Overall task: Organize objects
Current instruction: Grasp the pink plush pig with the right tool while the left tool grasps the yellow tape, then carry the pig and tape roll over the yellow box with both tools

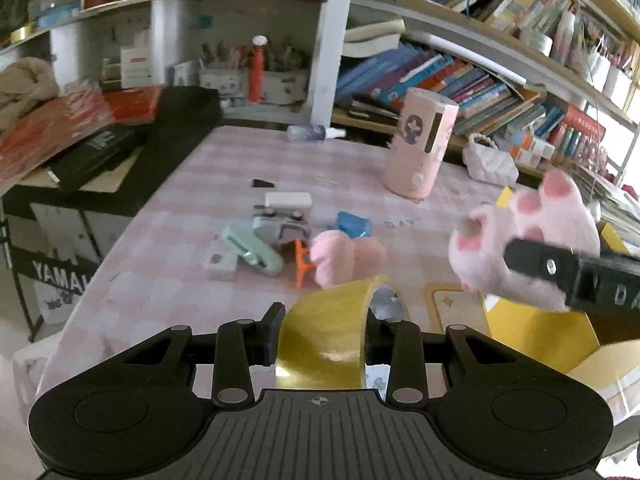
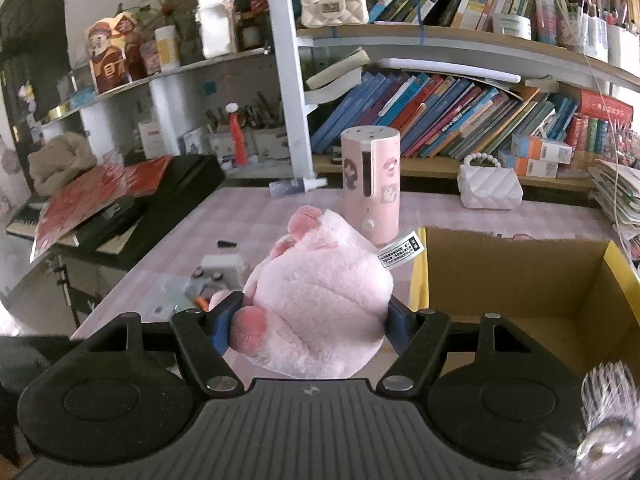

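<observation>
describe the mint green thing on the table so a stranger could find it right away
Start at the pink checked tablecloth and go to the small pile of clutter in its middle. At the pile's left edge lies the mint green gadget, flat on a small white box. It is the only green thing there, beside an orange clip and a pink plush.

Both tools are matte black: left gripper [image 1: 320,336] with ribbed grey base plate, round silver pivot screws; right gripper [image 2: 310,320] shows blue-padded fingers [image 2: 221,326].

Gold tape roll [image 1: 324,340] upright, pink plush paw [image 2: 320,304] gripped
</observation>
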{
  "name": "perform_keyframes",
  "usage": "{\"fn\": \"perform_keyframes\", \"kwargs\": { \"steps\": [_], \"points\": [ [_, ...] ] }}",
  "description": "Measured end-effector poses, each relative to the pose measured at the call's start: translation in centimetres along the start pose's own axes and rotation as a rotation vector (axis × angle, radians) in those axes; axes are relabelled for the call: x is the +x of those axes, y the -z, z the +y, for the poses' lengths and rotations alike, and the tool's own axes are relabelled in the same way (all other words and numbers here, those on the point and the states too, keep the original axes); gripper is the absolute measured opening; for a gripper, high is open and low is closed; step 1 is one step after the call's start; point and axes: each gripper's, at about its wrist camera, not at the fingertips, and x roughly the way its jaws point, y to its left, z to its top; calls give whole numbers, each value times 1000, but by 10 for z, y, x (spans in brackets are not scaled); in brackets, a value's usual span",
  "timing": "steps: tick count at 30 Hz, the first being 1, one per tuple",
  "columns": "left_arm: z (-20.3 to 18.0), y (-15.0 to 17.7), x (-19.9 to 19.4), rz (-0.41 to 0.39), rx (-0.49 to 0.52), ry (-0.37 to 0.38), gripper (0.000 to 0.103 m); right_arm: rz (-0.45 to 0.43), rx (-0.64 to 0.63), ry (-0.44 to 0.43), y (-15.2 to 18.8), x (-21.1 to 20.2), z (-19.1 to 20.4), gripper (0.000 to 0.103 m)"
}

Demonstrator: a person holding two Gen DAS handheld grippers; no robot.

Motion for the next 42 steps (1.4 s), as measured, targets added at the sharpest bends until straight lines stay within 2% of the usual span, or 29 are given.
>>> {"fn": "perform_keyframes", "kwargs": {
  "steps": [5,17,28,42],
  "points": [
    [8,17,-22,1,1,18,35,24,38,27,19,-21,5,69],
    [1,63,-82,-11,91,111,35,76,139,89,79,-86,23,69],
    [-34,89,-103,13,213,260,35,92,304,251,131,-149,6,69],
    [-86,88,-97,-3,330,374,35,55,409,383,147,-188,-30,69]
  ]
}}
